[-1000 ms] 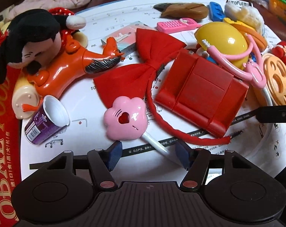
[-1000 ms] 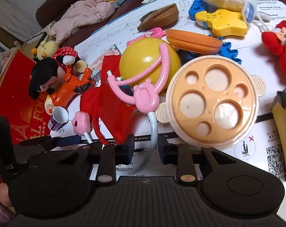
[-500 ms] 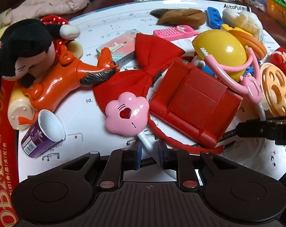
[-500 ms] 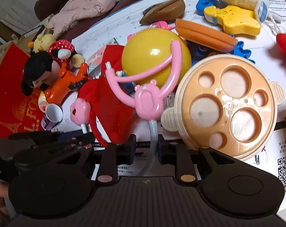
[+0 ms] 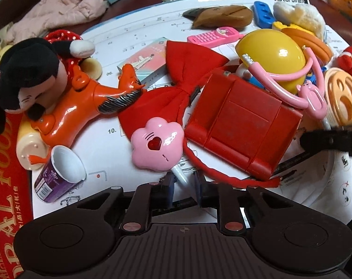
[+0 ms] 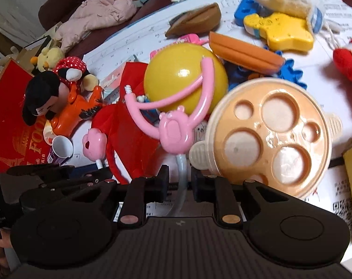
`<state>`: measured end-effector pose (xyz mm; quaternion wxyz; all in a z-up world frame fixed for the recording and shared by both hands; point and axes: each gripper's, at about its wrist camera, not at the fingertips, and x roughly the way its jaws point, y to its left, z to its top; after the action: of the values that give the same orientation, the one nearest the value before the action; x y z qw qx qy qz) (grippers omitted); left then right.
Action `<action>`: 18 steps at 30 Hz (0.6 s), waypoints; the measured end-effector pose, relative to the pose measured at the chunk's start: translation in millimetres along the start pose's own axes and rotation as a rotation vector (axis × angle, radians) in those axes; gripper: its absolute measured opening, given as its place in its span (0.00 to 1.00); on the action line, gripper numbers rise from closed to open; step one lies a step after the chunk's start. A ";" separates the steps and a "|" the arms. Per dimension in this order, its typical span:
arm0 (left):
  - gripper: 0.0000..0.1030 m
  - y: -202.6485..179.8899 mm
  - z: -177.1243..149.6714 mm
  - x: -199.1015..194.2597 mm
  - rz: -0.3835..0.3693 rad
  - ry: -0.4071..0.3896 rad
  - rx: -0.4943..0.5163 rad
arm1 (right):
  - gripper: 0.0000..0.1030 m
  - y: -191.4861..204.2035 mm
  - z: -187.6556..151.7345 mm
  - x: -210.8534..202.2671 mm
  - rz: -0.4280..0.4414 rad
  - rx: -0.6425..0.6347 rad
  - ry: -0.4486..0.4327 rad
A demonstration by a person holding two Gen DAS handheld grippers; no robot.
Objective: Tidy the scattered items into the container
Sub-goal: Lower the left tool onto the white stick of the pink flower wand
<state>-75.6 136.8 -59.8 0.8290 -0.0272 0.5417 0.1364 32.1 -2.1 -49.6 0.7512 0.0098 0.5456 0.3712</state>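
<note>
The left claw [image 5: 183,186] is closing on the thin white stick of the pink paw-shaped plastic wand [image 5: 157,146], at six o'clock. The right claw [image 6: 179,181] brackets the pink toy stethoscope's pale tube [image 6: 181,174], grip unclear. Both could slip or snag the red fabric bow headband [image 5: 176,93].

A cluttered home table, strewn with toys.
Plush mouse doll [image 5: 24,74], yellow ball [image 6: 185,76] and pink quilted garment [image 5: 64,11] crowd it.
</note>
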 end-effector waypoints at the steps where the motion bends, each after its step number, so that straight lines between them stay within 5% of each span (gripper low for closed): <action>1: 0.14 0.8 -1.0 -0.5 0.000 -0.002 0.002 | 0.23 0.7 1.2 0.4 0.005 0.000 -0.004; 4: 0.19 3.2 -0.4 0.7 -0.007 0.001 -0.011 | 0.23 3.9 5.6 4.1 0.012 0.009 -0.003; 5: 0.37 2.9 0.5 1.5 -0.005 0.006 -0.007 | 0.23 5.6 6.3 5.3 0.011 0.003 -0.001; 8: 0.57 -1.9 3.5 2.6 0.061 0.009 0.020 | 0.21 9.5 5.5 7.1 0.017 -0.013 0.012; 10: 0.46 -2.4 5.1 3.5 0.065 0.008 0.025 | 0.21 11.6 3.7 7.3 0.027 -0.019 0.021; 11: 0.09 -1.1 5.9 3.7 0.041 0.012 0.016 | 0.20 12.2 3.2 7.2 0.035 -0.020 0.027; 18: 0.05 4.2 -1.9 -13.8 -0.024 -0.017 -0.018 | 0.19 5.3 2.0 5.9 0.004 0.002 0.045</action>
<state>-83.5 137.7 -47.7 0.8348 -0.0399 0.5331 0.1314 31.6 5.9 -51.4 0.7380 0.0030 0.5628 0.3723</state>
